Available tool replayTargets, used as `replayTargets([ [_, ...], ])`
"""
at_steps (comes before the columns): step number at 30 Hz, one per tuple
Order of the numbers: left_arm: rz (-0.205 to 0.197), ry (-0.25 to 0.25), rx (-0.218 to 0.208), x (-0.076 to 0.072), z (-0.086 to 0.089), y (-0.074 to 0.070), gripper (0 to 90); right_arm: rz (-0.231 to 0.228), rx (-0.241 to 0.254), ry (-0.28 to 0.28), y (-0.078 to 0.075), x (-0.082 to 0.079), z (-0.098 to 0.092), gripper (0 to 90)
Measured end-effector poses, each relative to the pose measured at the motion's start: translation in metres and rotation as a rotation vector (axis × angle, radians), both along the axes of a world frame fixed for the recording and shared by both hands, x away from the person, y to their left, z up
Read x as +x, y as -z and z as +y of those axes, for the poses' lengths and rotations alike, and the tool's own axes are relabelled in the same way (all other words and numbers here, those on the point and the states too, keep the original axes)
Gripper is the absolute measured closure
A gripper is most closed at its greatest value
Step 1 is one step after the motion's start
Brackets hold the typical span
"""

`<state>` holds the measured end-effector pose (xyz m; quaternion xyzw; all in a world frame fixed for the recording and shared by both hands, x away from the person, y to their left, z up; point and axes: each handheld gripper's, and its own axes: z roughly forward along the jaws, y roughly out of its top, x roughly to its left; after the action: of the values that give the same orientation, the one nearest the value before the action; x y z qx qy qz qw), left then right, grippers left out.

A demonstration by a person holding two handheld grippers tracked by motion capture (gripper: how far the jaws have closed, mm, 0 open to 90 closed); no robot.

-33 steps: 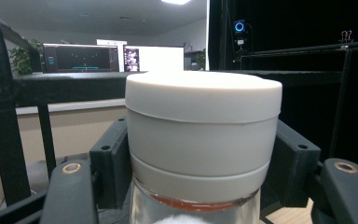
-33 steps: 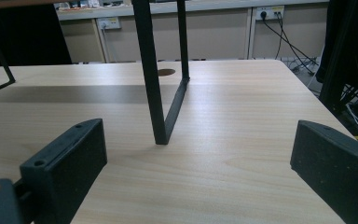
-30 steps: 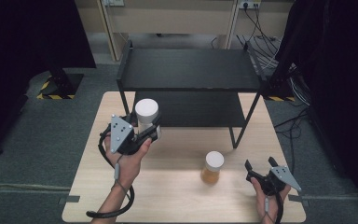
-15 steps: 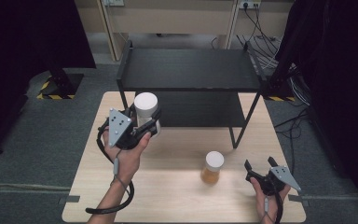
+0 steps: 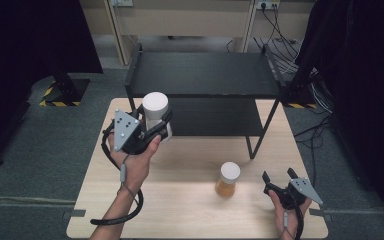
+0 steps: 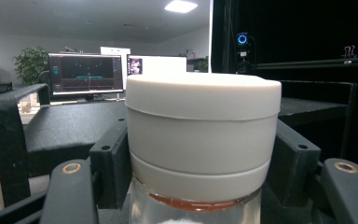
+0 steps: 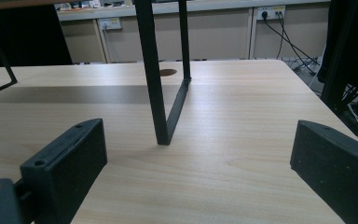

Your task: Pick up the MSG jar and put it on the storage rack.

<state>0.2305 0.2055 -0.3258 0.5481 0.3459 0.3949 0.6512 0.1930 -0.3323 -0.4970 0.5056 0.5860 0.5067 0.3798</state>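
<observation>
— Where are we with the white-lidded jar (image 5: 155, 111)?

— Our left claw (image 5: 152, 125) has it clamped just under the lid, lifted off the counter (image 5: 190, 200) in front of the black shelf rack (image 5: 205, 75). Nothing is on the rack yet.

— And the other jar (image 5: 228, 178)?

— It stands on the counter, untouched. Our right claw (image 5: 276, 176) waits beside it, jaws wide and empty. So we judge both placements remain.

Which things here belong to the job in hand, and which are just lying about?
In the job: left gripper, white-lidded jar it clamps, black shelf rack.
Lying about: amber jar on the table, right gripper, open.
</observation>
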Motion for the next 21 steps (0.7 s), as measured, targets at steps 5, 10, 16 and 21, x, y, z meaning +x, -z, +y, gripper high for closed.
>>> replayTargets([
  [5,0.006,0.002,-0.015,0.003,0.002,-0.006,33.9,-0.002,0.004,0.000,0.000,0.000,0.000,4.0],
  [10,0.013,-0.007,-0.023,0.007,0.004,-0.014,33.9,-0.001,0.005,0.001,0.000,0.000,0.000,4.0],
  [16,0.010,-0.015,-0.019,0.009,0.004,-0.018,33.9,0.000,0.005,0.001,0.000,0.000,0.000,4.0],
  [21,0.006,-0.017,-0.018,0.009,0.003,-0.023,33.9,0.000,0.006,0.001,0.000,0.000,0.000,4.0],
])
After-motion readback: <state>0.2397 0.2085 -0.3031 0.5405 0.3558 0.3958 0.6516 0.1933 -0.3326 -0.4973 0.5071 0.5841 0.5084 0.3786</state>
